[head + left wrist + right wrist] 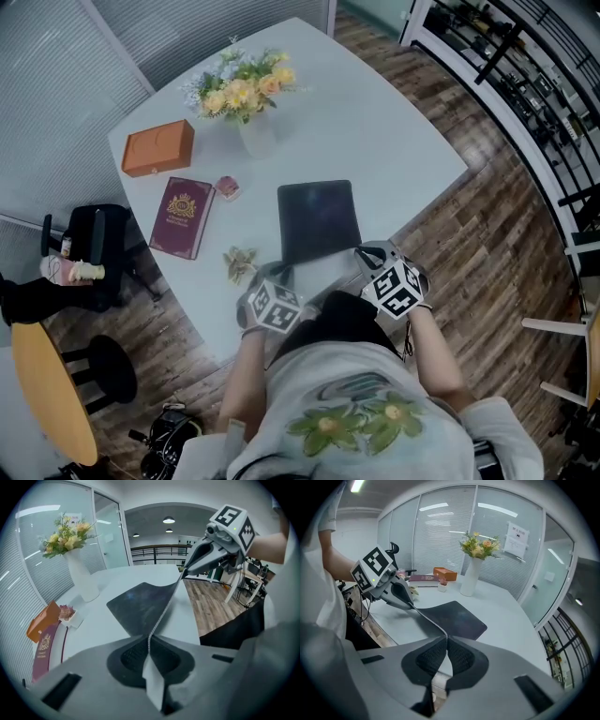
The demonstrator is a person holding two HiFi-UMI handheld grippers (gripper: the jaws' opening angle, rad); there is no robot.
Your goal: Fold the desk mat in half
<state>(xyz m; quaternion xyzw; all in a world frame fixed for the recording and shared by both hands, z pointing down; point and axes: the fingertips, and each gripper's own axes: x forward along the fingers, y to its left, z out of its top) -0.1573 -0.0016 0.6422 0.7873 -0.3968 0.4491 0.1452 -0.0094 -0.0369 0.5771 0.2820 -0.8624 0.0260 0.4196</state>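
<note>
A dark desk mat (319,218) lies on the white table (375,122), near its front edge. My left gripper (281,274) is shut on the mat's near left corner, my right gripper (362,253) on its near right corner. In the left gripper view the jaws (149,641) pinch the thin mat (140,603) edge, which runs taut up to the right gripper (186,572). In the right gripper view the jaws (446,640) clamp the mat (457,618), and the left gripper (410,604) holds the other corner. The near edge is lifted off the table; the far part lies flat.
Beyond the mat stand a white vase of flowers (246,97), an orange box (157,148), a maroon book (183,216), a small pink item (228,187) and a crumpled scrap (241,263). A black chair (94,251) and a stool (101,366) stand on the wooden floor at the left.
</note>
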